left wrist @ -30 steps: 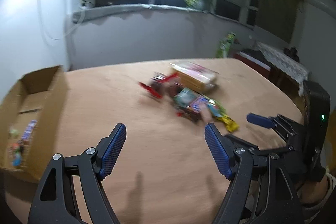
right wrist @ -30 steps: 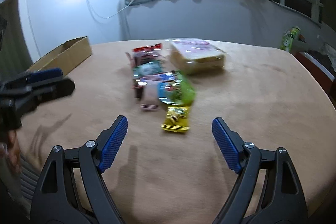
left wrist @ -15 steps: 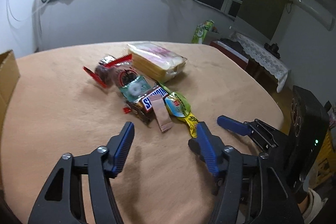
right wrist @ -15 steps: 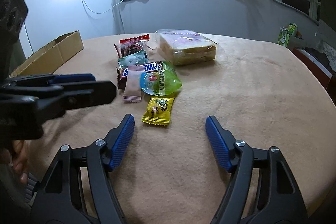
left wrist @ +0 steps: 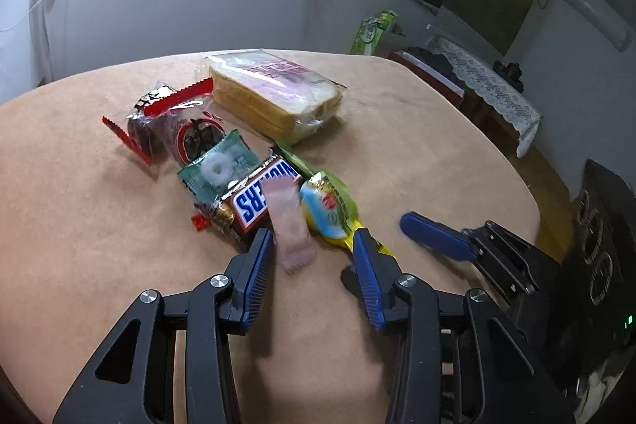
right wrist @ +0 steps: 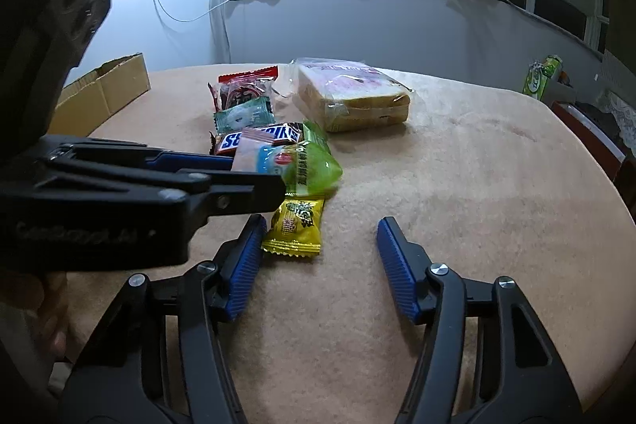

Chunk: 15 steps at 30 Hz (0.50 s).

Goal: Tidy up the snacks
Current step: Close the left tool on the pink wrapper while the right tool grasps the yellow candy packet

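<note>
1. Just in front of the Snickers bar (left wrist: pixel 262 199), the left gripper (left wrist: pixel 308 247) hangs low over the bench (left wrist: pixel 87 209), its jaws partly open and just now closing; the pink sachet (left wrist: pixel 292 225) lies between them, not yet pinched.
2. The right gripper (right wrist: pixel 318 239) sits on the near side of the Snickers bar too, jaws half open and just now narrowing, holding nothing; the yellow packet (right wrist: pixel 296 225) lies just beside its left pad.
3. The snacks sit in a loose heap round the Snickers bar: a green mint packet (left wrist: pixel 220 167) and a red-edged cake wrapper (left wrist: pixel 175 124) behind it, a green jelly pouch (left wrist: pixel 328 205) beside it, a bag of sliced bread (left wrist: pixel 278 94) further back. The cardboard box (right wrist: pixel 105 88) stands well away from the bar, at the bench's far left edge in the right wrist view.
4. Judging by the jaws, the step in hand is picking up the pink sachet. It overlaps the bar and is thin and soft, so the pads should meet on its free near end, low to the bench, without catching the bar's wrapper beneath.
5. Lift straight up before swinging toward the box, so neighbouring packets are not dragged.
6. Writing: "SNICKERS" reads clearly in white-and-blue lettering, upside down from the left wrist view. The yellow packet and green pouch carry print too small to read.
</note>
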### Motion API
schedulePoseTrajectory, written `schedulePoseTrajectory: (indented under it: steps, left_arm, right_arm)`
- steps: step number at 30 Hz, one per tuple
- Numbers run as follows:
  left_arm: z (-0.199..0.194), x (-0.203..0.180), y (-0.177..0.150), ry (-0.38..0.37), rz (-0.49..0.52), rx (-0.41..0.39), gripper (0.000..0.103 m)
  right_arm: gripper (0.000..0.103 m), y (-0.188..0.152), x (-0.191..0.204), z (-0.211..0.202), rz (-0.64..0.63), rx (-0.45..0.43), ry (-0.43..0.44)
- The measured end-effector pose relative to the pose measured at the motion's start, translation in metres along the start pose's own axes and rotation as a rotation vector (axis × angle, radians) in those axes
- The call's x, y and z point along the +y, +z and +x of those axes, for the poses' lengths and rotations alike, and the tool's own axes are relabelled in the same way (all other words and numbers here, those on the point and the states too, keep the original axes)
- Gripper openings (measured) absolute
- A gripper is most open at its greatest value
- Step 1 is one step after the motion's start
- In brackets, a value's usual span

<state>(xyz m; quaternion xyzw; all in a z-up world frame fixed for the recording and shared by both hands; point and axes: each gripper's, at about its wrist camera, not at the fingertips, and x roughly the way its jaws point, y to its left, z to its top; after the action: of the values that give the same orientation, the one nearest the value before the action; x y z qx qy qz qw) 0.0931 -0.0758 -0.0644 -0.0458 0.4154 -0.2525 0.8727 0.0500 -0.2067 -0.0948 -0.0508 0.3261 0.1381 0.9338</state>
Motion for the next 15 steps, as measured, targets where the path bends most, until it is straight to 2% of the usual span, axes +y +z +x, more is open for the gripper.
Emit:
schedulePoseTrajectory:
  steps: [1, 3, 5, 8, 11, 12, 15]
  left_arm:
    - [0.0010, 0.0012, 0.0012, 0.001, 0.000, 0.004, 0.040]
    - [0.0042, 0.0020, 0.0041, 0.006, 0.005, 0.014, 0.039]
    - [0.0060, 0.0019, 0.0057, 0.011, 0.014, 0.016, 0.031]
    - [0.0065, 0.0056, 0.0045, 0.001, 0.005, 0.018, 0.019]
    - [0.0056, 0.0064, 0.0044, -0.012, 0.004, 0.018, 0.014]
    - [0.0052, 0.0061, 0.0043, -0.021, 0.008, 0.017, 0.008]
    - [0.0003, 0.0068, 0.0018, -0.041, 0.015, 0.006, 0.008]
  right_arm:
    - [0.055, 0.0004, -0.0006, 0.0002, -0.001, 0.000, 0.000]
    - [0.040, 0.0004, -0.0017, 0.0005, -0.004, -0.004, -0.010]
    - [0.033, 0.0002, -0.0042, 0.0007, 0.000, -0.008, -0.014]
    - [0.030, -0.0002, -0.0057, 0.0005, -0.003, -0.010, -0.012]
    - [0.028, -0.0006, -0.0070, -0.0003, 0.004, -0.013, -0.008]
    - [0.027, -0.0009, -0.0076, -0.0008, 0.007, -0.014, -0.006]
    - [0.027, -0.0026, -0.0099, -0.0043, 0.015, -0.019, -0.002]
